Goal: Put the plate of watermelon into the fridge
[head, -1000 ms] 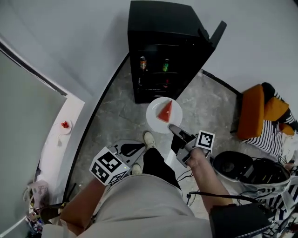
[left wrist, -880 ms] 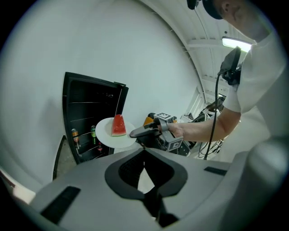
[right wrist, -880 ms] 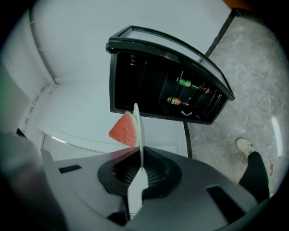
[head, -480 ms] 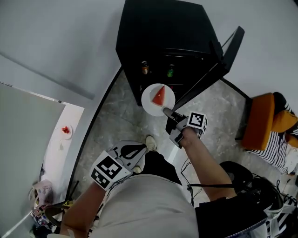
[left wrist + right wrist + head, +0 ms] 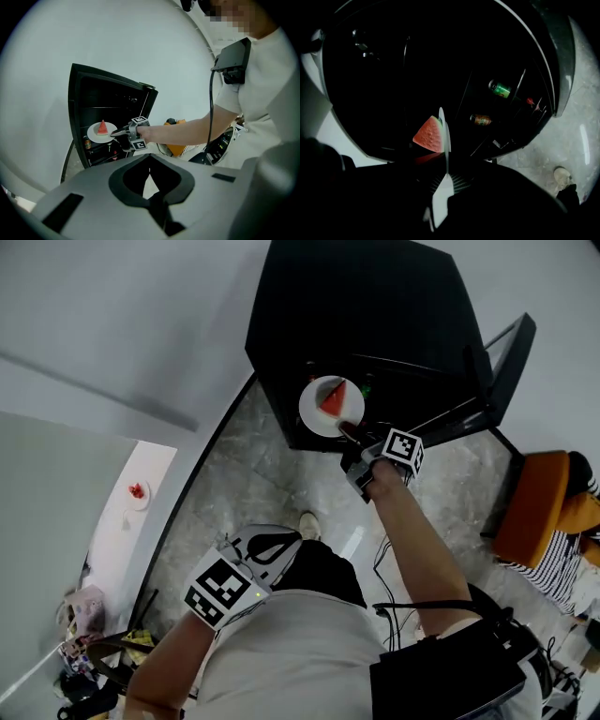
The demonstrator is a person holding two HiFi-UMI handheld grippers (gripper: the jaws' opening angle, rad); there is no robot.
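Since the earlier frame, the plate (image 5: 314,415) has been carried from above the floor (image 5: 248,474) to the mouth of the fridge (image 5: 375,306); the right arm (image 5: 412,531) is now stretched well out.

Nearest, at the person's left side, the left tongs (image 5: 274,544) are held low. They are pressed together with nothing between them.

Farther out, the right tongs (image 5: 352,434) are closed on the near rim of the plate, pinching it. In the right gripper view the plate is seen edge-on between them.

The plate is held in the air, about level, at the open front of the fridge. Whether it has passed the front edge cannot be told. One red wedge of watermelon (image 5: 335,397) lies on it.

Beyond, two cans (image 5: 501,89) are seen on the dark shelves, a green one and a brownish one nearer. The fridge door (image 5: 506,357) stands open at the far right.
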